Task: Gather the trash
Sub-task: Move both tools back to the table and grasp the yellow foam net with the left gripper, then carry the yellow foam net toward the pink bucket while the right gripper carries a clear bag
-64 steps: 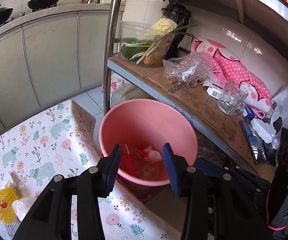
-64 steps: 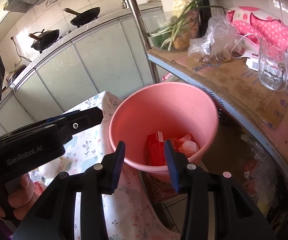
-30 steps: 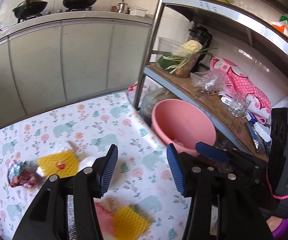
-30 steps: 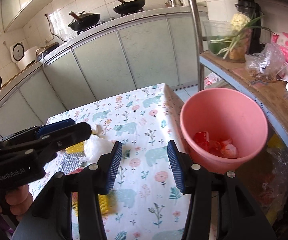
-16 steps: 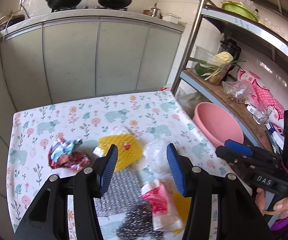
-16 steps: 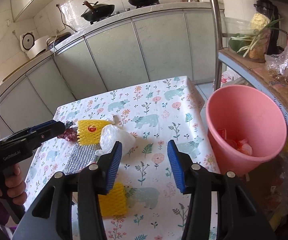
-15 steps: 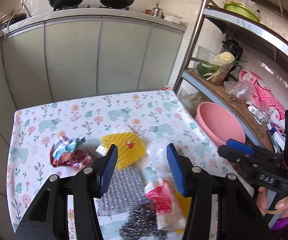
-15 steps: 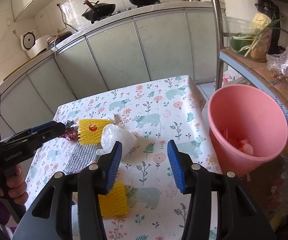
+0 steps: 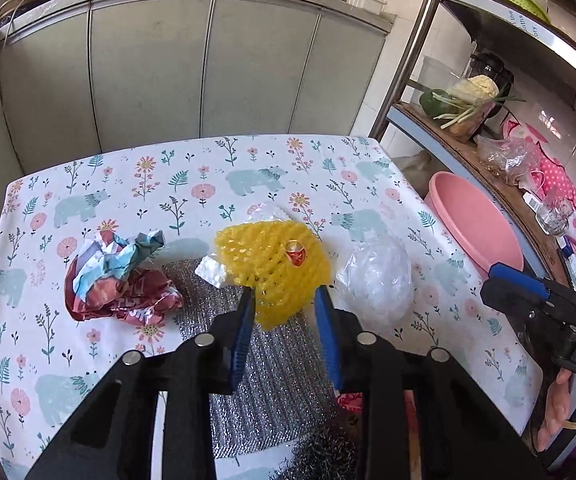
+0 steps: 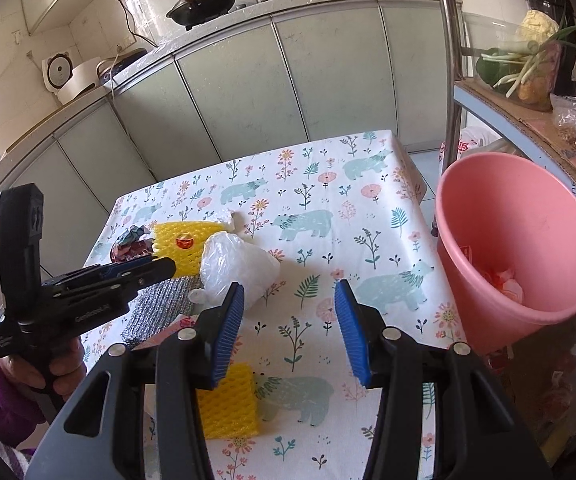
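My left gripper (image 9: 284, 304) is closing around the near edge of a yellow foam fruit net (image 9: 272, 260) that lies on the floral table; its blue pads flank the net, and firm contact is unclear. It also shows in the right wrist view (image 10: 156, 270). My right gripper (image 10: 290, 300) is open and empty above the table, beside a crumpled clear plastic bag (image 10: 236, 264). A crumpled red and blue wrapper (image 9: 116, 276) lies left of the net. The pink bucket (image 10: 516, 248) with trash inside stands off the table's right edge.
A silver bubble-foil sheet (image 9: 272, 380) lies under my left gripper, with a second yellow foam net (image 10: 226, 408) and a red-and-white packet near the front edge. A metal shelf rack (image 9: 464, 152) with vegetables and a glass stands right of the bucket. Cabinets run behind.
Both grippers have pulled back from over the pink bucket to the table. My left gripper has come down onto the yellow foam net and its jaws have narrowed around it.
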A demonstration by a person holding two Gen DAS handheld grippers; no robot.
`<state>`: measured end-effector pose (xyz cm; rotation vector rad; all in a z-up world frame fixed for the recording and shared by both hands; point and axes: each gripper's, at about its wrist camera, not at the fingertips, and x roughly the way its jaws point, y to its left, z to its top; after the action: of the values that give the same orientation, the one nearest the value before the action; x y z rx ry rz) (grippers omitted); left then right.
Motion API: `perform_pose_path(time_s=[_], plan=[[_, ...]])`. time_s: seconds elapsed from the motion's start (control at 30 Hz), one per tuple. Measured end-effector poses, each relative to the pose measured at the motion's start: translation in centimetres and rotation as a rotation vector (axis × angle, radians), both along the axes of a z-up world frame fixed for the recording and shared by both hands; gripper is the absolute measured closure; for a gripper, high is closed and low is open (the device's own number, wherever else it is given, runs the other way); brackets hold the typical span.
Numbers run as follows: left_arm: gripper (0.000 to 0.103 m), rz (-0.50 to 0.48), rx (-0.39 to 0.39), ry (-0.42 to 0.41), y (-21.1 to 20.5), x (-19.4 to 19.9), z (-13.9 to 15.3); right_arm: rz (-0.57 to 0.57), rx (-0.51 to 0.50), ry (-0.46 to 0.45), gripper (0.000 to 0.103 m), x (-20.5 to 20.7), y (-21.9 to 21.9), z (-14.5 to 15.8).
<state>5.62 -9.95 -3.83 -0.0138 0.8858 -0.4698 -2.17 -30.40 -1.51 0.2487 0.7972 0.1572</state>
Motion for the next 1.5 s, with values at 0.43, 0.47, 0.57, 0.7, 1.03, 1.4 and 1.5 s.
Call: perform_pose_path(time_s=[0.43, 0.47, 0.57, 0.7, 1.03, 1.4, 1.5], plan=[[0.1, -0.041, -0.05, -0.063, 0.4, -1.3, 2.3, 0.101, 0.014, -0.006, 0.055, 2.2, 2.8, 0.4], [0.1, -0.042, -0.056, -0.074, 0.5, -1.5, 2.8, 0.105, 0.009, -0.008, 0.055, 2.3, 3.0, 0.4], [0.1, -0.044, -0.073, -0.099, 0.8, -2.0, 3.9, 0.115, -0.009, -0.007, 0.055, 3.0, 3.8, 0.2], [0.1, -0.047, -0.091, -0.116, 1.3, -2.5, 4.7, 0.106, -0.004, 0.032, 0.055, 4.3, 4.1, -1.0], [0.1, -0.043, -0.101, -0.121, 1.9, -2.8, 5.0, 0.121, 0.01, 0.101, 0.087, 5.3, 4.4, -2.9], [0.1, -0.053, -0.094, -0.171, 1.4, -3.7, 6.7, 0.112, 0.034, 0.02, 0.093, 3.0, 3.1, -0.3], [0.1, -0.063, -0.096, -0.194, 0.9, -4.0, 7.4, 0.102, 0.029, -0.011, 0.093, 2.2, 2.6, 0.8]])
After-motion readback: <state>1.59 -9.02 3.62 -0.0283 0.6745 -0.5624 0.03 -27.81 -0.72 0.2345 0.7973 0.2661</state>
